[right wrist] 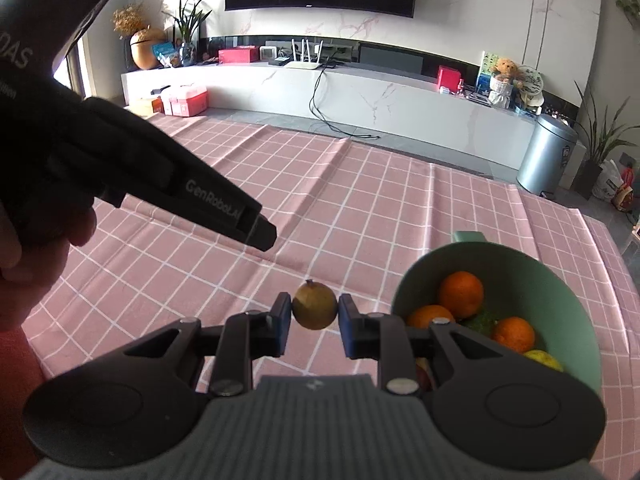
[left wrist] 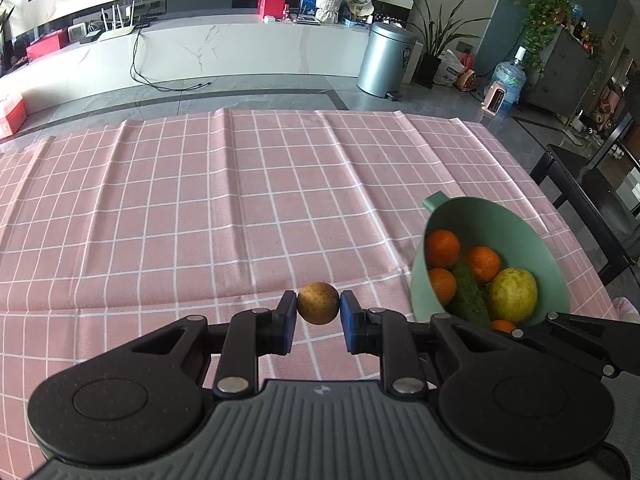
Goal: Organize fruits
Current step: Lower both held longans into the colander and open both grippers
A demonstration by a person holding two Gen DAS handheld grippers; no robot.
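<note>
Left gripper (left wrist: 318,312) is narrowed onto a small russet fruit (left wrist: 318,303), pads touching both its sides; right gripper (right wrist: 314,316) likewise pinches a yellow-brown fruit (right wrist: 315,306). Just right of both, near the pink tablecloth's (left wrist: 200,208) right edge, a green bowl (left wrist: 520,220) holds oranges (left wrist: 442,248)

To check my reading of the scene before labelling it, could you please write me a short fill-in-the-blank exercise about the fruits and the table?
1. The oranges sit inside a ___ bowl.
2. The tablecloth is ___ with a grid of white lines.
3. In both wrist views the brown fruit appears to the ___ of the bowl.

Missing words: green; pink; left.
</note>
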